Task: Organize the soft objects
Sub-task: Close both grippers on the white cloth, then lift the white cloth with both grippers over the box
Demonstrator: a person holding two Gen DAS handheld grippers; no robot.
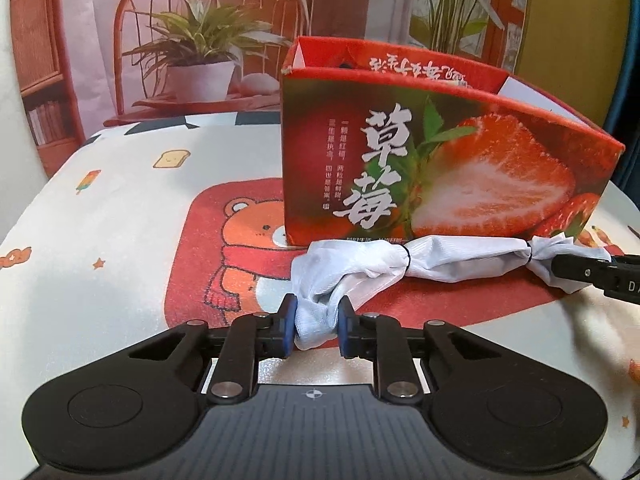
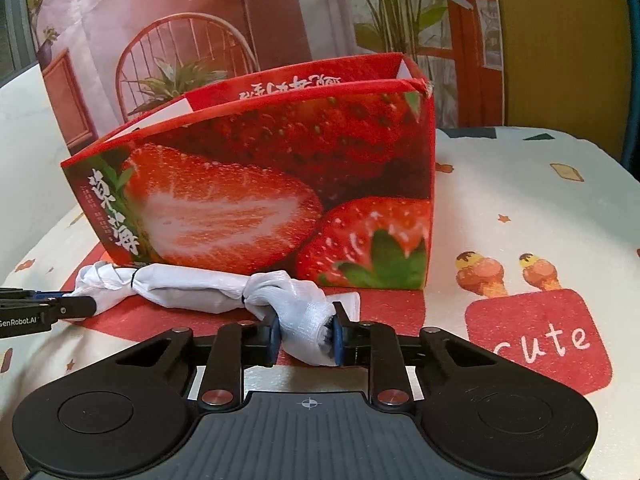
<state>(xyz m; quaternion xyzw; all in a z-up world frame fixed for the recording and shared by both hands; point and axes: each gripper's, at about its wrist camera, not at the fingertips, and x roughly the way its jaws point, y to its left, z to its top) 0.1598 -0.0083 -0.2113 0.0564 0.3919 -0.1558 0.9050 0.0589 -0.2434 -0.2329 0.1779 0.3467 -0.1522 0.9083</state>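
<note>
A white cloth roll (image 1: 448, 260), tied in two places with thin black bands, lies along the front of a red strawberry box (image 1: 420, 160). My left gripper (image 1: 316, 326) is shut on the roll's left end, with its blue pads pressing the fabric from both sides. In the right wrist view the same white cloth roll (image 2: 192, 286) runs leftward, and my right gripper (image 2: 304, 338) is shut on its right end. The red strawberry box (image 2: 280, 192) stands open-topped just behind. Each gripper shows at the edge of the other's view: the right gripper (image 1: 600, 272), the left gripper (image 2: 48, 308).
The cartoon tablecloth (image 1: 120, 220) shows a bear on a red patch; ice-cream cones and a red "cute" patch (image 2: 540, 340) lie to the right. Behind the table hangs a printed backdrop (image 1: 200, 40) with a chair and plants.
</note>
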